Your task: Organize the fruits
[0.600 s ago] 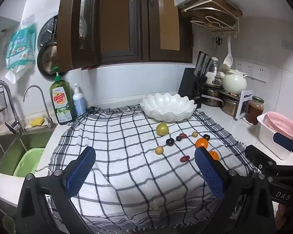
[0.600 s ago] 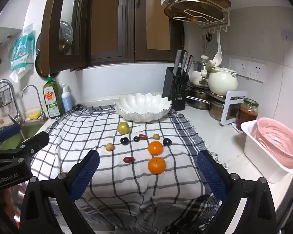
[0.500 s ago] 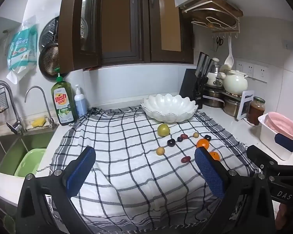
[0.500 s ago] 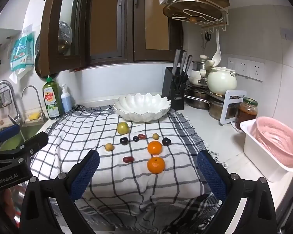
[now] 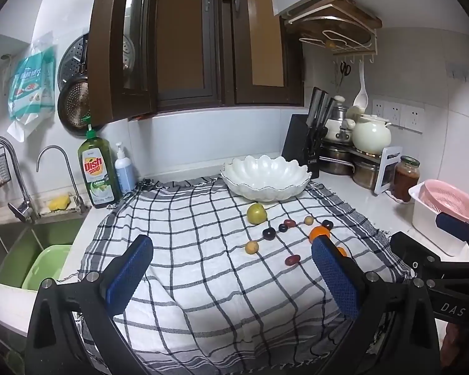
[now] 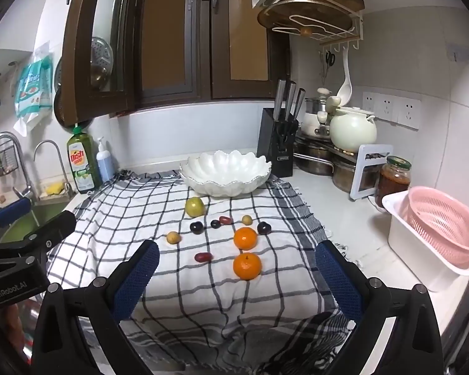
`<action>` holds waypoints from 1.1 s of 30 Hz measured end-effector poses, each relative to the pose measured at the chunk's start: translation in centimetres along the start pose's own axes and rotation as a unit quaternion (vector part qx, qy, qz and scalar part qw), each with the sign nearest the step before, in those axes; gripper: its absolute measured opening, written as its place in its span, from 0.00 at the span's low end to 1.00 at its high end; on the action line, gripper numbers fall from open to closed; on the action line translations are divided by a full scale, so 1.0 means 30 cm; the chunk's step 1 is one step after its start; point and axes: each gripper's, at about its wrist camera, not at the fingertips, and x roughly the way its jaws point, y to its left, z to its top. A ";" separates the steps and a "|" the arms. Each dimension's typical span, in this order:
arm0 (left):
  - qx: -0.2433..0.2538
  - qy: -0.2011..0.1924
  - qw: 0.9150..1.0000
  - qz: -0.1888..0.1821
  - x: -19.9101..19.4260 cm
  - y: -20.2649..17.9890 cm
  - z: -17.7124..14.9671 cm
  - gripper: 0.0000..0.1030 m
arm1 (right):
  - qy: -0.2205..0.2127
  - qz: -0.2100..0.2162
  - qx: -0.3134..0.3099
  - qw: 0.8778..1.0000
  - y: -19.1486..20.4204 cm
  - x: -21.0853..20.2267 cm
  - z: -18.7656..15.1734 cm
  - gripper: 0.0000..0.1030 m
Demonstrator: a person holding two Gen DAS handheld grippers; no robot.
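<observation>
Several fruits lie on a checked cloth (image 6: 147, 212): a green apple (image 6: 194, 207), two oranges (image 6: 245, 237) (image 6: 247, 266), dark plums (image 6: 196, 227) (image 6: 264, 228), red dates (image 6: 203, 257) and small yellow fruits (image 6: 173, 237). An empty white scalloped bowl (image 6: 225, 173) stands behind them. The apple (image 5: 256, 213) and bowl (image 5: 265, 178) also show in the left wrist view. My left gripper (image 5: 231, 275) and right gripper (image 6: 237, 281) are both open and empty, held above the cloth's near edge, short of the fruits.
A sink (image 5: 22, 243) with a green basin lies to the left, dish soap (image 5: 96, 168) beside it. A knife block (image 6: 278, 153), pots, a jar (image 6: 394, 178) and a pink colander in a white tub (image 6: 437, 234) stand to the right.
Both views have shifted only slightly; the left gripper has drifted a little. No fruit has moved and both grippers stay open.
</observation>
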 end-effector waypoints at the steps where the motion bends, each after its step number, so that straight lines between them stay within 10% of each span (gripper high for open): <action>1: 0.000 -0.001 1.000 0.001 0.001 -0.002 -0.003 1.00 | 0.000 0.000 0.000 1.000 0.001 0.000 -0.001 0.98; 33: 0.002 -0.009 1.000 -0.003 -0.024 -0.022 0.016 1.00 | 0.000 0.001 0.002 1.000 -0.010 -0.011 0.021 0.98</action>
